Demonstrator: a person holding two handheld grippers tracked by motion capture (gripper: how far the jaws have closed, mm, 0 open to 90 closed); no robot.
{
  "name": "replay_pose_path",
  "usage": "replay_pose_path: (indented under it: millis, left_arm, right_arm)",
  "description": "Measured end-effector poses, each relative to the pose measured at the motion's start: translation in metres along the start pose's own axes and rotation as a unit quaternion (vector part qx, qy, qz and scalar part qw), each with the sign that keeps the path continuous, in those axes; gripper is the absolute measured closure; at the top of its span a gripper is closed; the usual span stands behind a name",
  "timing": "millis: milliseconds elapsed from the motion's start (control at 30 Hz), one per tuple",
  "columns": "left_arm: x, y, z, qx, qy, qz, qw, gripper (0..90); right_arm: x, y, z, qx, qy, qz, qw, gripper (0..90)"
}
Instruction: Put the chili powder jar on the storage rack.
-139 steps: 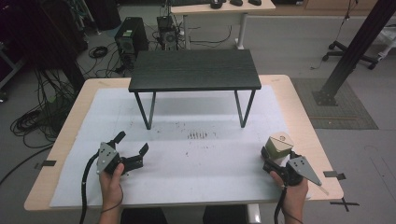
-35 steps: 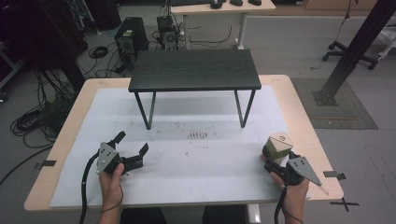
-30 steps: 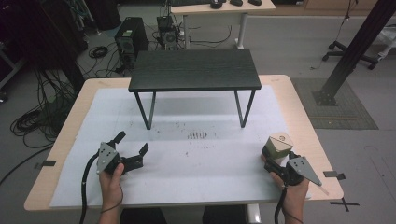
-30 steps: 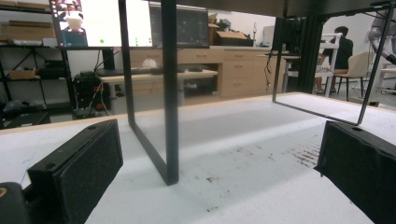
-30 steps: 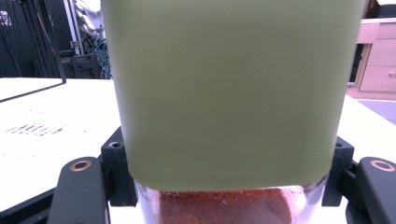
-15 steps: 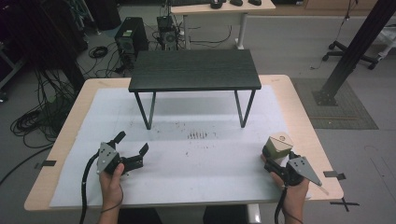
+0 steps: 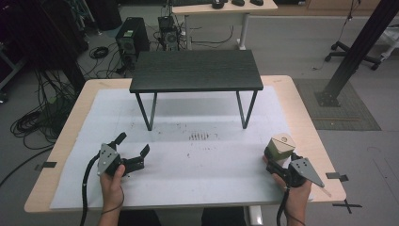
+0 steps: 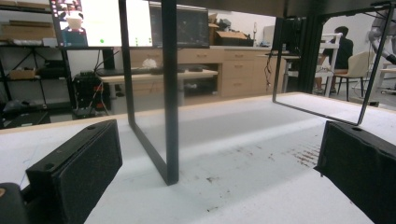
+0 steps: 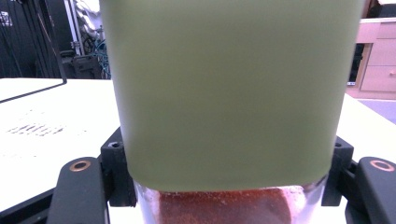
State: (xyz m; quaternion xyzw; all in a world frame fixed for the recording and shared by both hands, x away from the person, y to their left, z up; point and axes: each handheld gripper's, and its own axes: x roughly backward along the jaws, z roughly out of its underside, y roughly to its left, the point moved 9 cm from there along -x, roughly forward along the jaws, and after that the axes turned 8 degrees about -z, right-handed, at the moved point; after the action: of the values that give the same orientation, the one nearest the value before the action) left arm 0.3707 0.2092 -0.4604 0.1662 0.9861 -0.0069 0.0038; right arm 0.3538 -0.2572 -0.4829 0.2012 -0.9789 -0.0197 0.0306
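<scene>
Fingers of your right gripper (image 7: 277, 162) are clamping the green-lidded jar (image 7: 281, 147) at the table's (image 7: 301, 113) right edge; your left gripper (image 7: 131, 153) is waiting with fingers wide apart. Left gripper view: small black stand (image 8: 170, 93) ahead. Right gripper view: jar is holding reddish powder (image 9: 219, 205); probably you are preparing to lift it.

Grey floor (image 7: 301, 42); tangled cables (image 7: 37, 117); far desk (image 7: 221, 9).
</scene>
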Motion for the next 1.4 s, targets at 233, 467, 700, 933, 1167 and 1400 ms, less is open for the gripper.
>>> replay_pose_path:
  millis: [233,467,700,933,1167,1400]
  left_arm:
    - [-0.0001,0.0000,0.0000,0.000,0.000,0.000,1.0000,0.2]
    - [-0.0001,0.0000,0.0000,0.000,0.000,0.000,1.0000,0.2]
    - [-0.0001,0.0000,-0.0001,0.000,0.000,0.000,1.0000,0.2]
    - [-0.0001,0.0000,0.0000,0.000,0.000,0.000,1.0000,0.3]
    - [-0.0002,0.0001,0.0000,0.000,0.000,0.000,1.0000,0.4]
    - [-0.0002,0.0000,0.0000,0.000,0.001,0.000,1.0000,0.4]
  right_arm:
    - [0.0000,0.0003,-0.0001,0.002,0.000,0.001,1.0000,29.3]
    - [0.0000,0.0003,-0.0002,0.004,0.001,0.003,1.0000,29.4]
    - [-0.0001,0.0001,-0.0002,0.003,0.001,0.002,1.0000,29.4]
    - [-0.0001,-0.0001,-0.0004,0.003,0.002,0.001,1.0000,29.5]
    - [0.0001,-0.0006,-0.0009,0.001,0.007,-0.002,1.0000,29.6]
    - [0.0003,0.0032,-0.0019,-0.007,0.011,-0.012,0.9999,29.8]
